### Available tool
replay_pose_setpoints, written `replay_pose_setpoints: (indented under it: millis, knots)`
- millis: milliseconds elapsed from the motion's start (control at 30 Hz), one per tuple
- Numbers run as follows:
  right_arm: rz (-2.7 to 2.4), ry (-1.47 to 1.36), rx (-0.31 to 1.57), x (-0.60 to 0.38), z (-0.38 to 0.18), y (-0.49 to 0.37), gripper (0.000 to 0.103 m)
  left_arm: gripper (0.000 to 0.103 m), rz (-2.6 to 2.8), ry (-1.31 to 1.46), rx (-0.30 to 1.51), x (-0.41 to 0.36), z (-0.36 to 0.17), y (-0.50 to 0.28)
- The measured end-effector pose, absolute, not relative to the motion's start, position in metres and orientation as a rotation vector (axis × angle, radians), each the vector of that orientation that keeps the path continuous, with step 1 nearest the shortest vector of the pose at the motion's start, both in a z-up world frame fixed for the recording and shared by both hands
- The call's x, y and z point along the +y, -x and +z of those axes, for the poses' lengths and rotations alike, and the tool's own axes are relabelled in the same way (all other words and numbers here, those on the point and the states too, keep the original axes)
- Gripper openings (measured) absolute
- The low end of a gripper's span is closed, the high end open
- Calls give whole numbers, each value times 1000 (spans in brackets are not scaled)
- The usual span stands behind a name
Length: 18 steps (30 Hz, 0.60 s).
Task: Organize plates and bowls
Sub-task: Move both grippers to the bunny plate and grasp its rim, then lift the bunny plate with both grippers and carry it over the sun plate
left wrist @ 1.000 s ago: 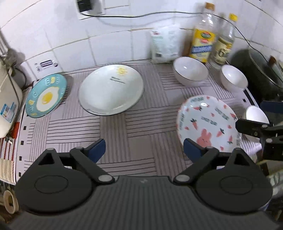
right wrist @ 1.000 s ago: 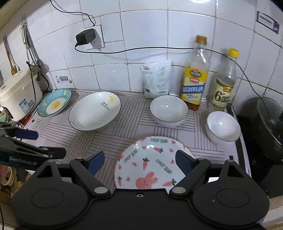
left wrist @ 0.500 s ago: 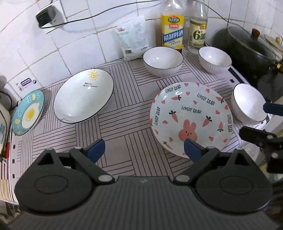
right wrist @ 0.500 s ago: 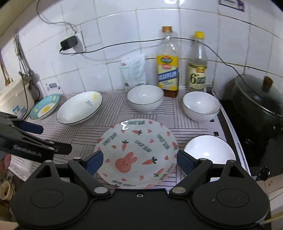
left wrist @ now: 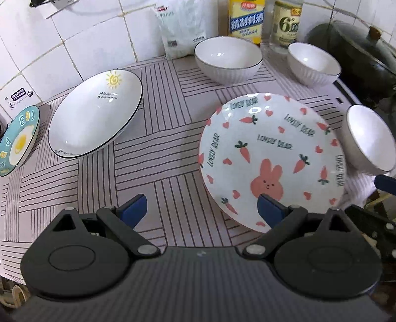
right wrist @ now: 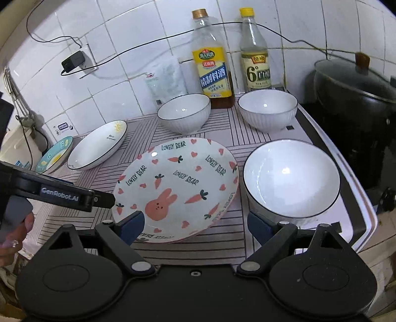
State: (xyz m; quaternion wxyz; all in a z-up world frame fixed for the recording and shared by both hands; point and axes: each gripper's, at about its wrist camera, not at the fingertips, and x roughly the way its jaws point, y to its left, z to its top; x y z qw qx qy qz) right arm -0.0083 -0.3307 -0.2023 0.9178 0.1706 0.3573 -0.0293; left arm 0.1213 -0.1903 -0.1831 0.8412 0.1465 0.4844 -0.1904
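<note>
Rabbit plate (right wrist: 178, 188) lies flat on striped mat (left wrist: 153, 153), nearest white bowl (right wrist: 289, 178) just beside. Both glazed ceramic: stiff, slick, breakable. Likely hold: rim edge. Left gripper (left wrist: 201, 210) and right gripper (right wrist: 195, 224) gape wide, empty.

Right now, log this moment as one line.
left gripper: open, empty | right gripper: open, empty | bunny plate: on mat | bowls: three, unstacked | phase: approach

My left view: egg plate (left wrist: 17, 143) cut by frame edge at nine o'clock; bottles (left wrist: 246, 21) lose tops at twelve; near bowl (left wrist: 368, 138) blurred at three. My right view: bunny plate (right wrist: 178, 188) near rim hidden behind my blue pad (right wrist: 132, 226).
</note>
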Motion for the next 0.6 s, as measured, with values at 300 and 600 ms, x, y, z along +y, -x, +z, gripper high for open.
replay_pose_setpoints:
  millis: [300,600]
  knots:
    - [-74,-434,727,-328,-237,-8,87,93,-432,-269,1054,-194,-205,-145]
    - [-177,-443,686,-326,-254,-23,69,50,-459,-191,1124,-186,-216,-164]
